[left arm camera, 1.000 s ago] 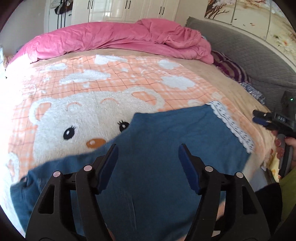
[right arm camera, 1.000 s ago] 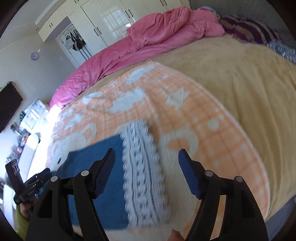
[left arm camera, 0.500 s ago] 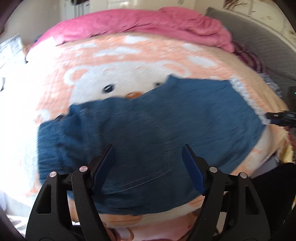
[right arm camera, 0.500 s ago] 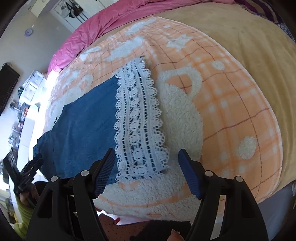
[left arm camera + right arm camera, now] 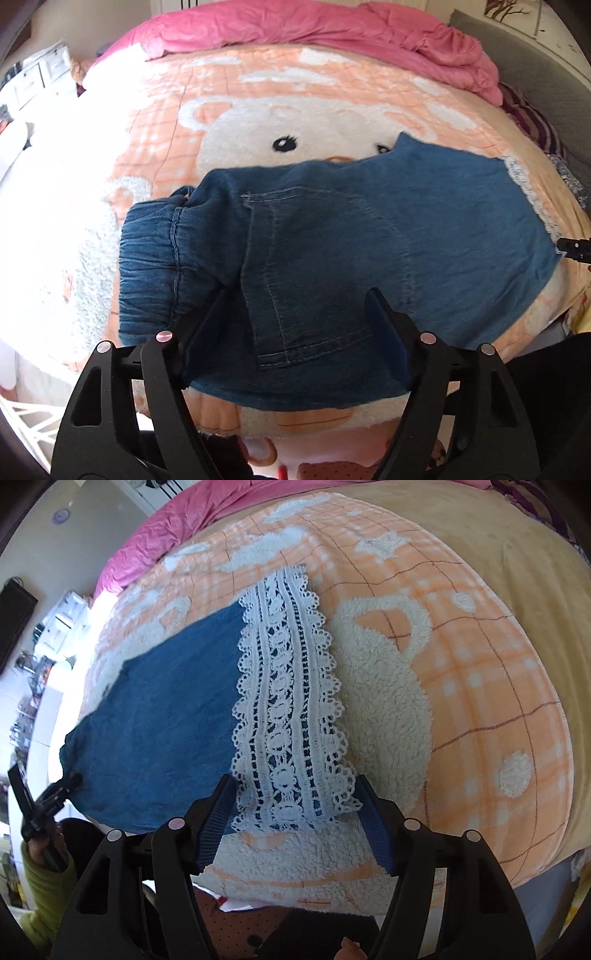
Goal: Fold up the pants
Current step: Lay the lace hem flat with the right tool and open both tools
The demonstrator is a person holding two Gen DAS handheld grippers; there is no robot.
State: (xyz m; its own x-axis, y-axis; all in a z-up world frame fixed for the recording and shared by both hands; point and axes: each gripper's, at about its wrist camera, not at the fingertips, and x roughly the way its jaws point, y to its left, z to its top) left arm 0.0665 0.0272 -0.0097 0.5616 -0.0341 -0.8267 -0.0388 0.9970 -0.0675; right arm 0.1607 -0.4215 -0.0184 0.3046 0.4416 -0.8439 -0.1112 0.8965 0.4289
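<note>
Blue denim pants (image 5: 332,240) lie flat across the bear-print blanket, the elastic waistband (image 5: 147,258) at the left and a back pocket (image 5: 273,280) near the front edge. The leg ends carry a white lace hem (image 5: 291,709), at the right in the left wrist view (image 5: 524,184). My left gripper (image 5: 295,339) is open and empty, above the pants' near edge by the pocket. My right gripper (image 5: 295,823) is open and empty, just above the near end of the lace hem. The left gripper also shows in the right wrist view (image 5: 44,805).
The pants lie on an orange and white bear blanket (image 5: 295,122) on a bed. A pink duvet (image 5: 314,26) is bunched at the far side. A grey headboard (image 5: 535,74) stands at the right. The bed's front edge (image 5: 332,897) is just below the grippers.
Both grippers have pulled back towards the front edge of the bed and tilted down. The pants now lie spread flat, with the waistband and the whole lace hem in view.
</note>
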